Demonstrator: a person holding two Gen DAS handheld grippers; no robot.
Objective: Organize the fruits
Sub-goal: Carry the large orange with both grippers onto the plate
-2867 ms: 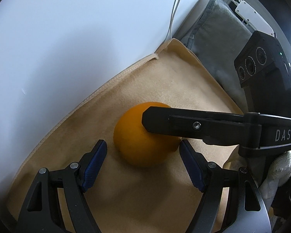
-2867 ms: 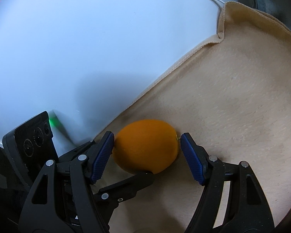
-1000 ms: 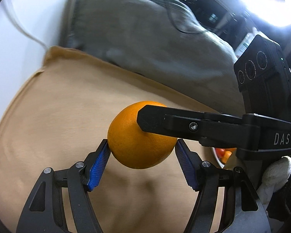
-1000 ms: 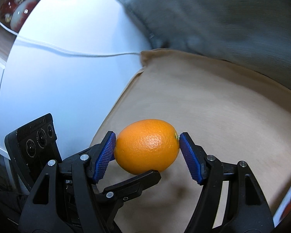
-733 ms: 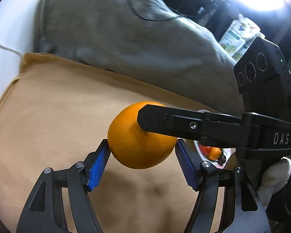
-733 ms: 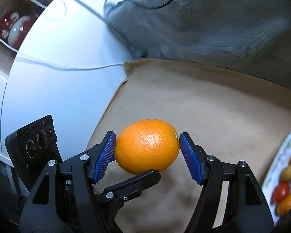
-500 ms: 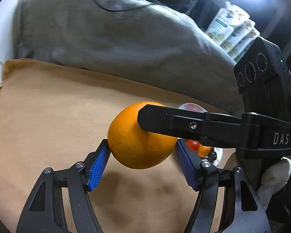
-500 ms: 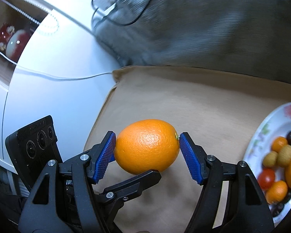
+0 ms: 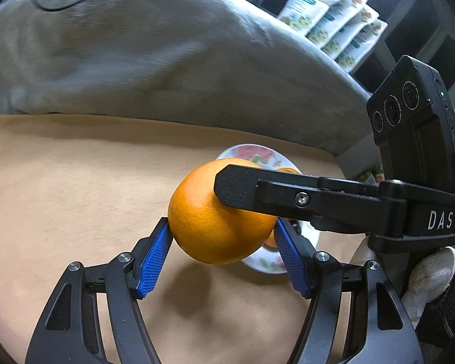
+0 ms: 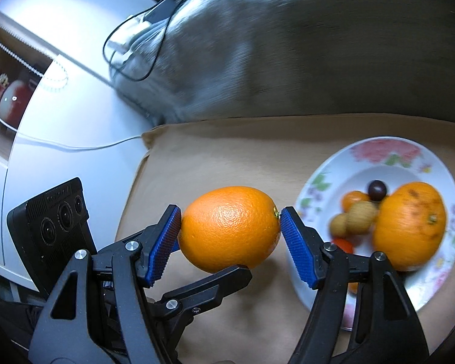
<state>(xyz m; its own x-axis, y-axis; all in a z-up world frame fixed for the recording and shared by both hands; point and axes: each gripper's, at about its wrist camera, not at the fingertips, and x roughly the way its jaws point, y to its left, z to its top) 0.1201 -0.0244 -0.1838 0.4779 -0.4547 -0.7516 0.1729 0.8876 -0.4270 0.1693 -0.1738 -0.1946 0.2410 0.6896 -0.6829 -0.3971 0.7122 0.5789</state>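
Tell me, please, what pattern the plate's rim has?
The plate is white, its rim printed with pink flowers and green leaves; the right wrist view shows it best.

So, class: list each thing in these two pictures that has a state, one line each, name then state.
Orange: lifted off the cloth, gripped from two directions.
Left gripper: shut on orange.
Right gripper: shut on orange.
Plate: flat on cloth, already holding fruit.
Cloth: spread flat.

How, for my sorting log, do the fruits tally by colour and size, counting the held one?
Large orange: 2, the held orange and the plated orange
Small orange fruit: 1
Tan fruits: 2
Red fruit: 1
Dark fruit: 1
Total: 7 plainly seen; part of the plate is hidden.
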